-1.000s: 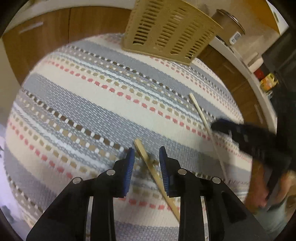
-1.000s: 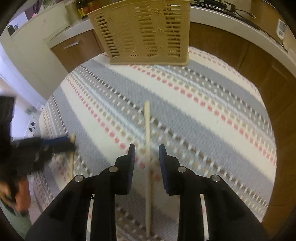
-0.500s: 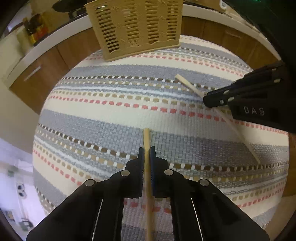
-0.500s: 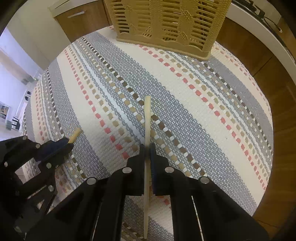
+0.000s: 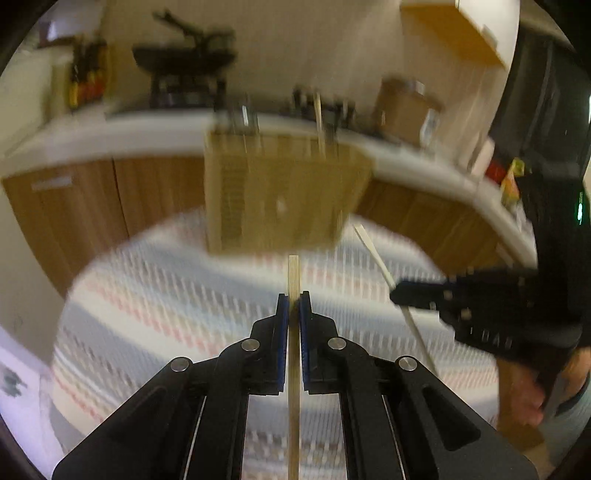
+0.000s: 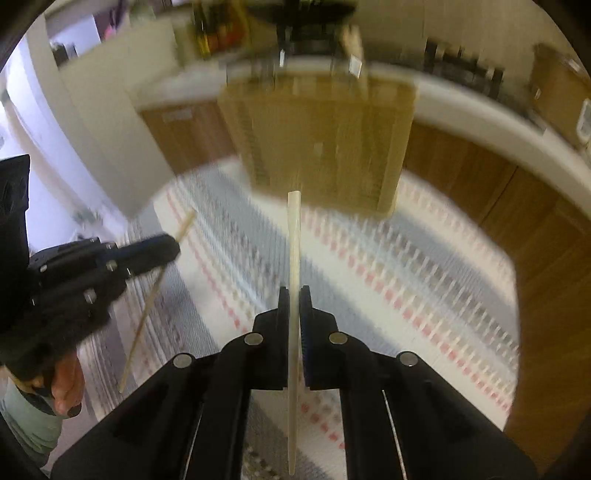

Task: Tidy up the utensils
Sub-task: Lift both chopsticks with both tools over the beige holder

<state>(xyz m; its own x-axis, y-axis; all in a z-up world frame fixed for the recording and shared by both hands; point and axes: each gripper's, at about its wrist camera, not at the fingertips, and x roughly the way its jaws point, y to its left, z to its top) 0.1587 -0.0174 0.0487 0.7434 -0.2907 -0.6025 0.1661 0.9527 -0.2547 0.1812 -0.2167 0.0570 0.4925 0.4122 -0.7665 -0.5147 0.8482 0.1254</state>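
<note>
My left gripper (image 5: 294,295) is shut on a wooden chopstick (image 5: 294,273) and holds it lifted above the striped mat (image 5: 166,295). My right gripper (image 6: 294,290) is shut on a paler chopstick (image 6: 294,236), also lifted. Each gripper shows in the other's view: the right one with its chopstick at the right of the left wrist view (image 5: 399,295), the left one at the left of the right wrist view (image 6: 173,245). The beige slotted utensil basket (image 5: 280,195) stands ahead at the mat's far edge and holds a few utensils; it also shows in the right wrist view (image 6: 321,144).
A white counter (image 5: 110,136) over wooden cabinet doors (image 5: 155,192) curves behind the basket, with a stove and pan (image 5: 184,59), bottles (image 6: 218,33) and boxes (image 5: 406,107) on it. Both views are motion-blurred.
Both grippers closed on their chopsticks, lifted them off the mat and tilted up from looking down at the mat to facing the basket and counter.
</note>
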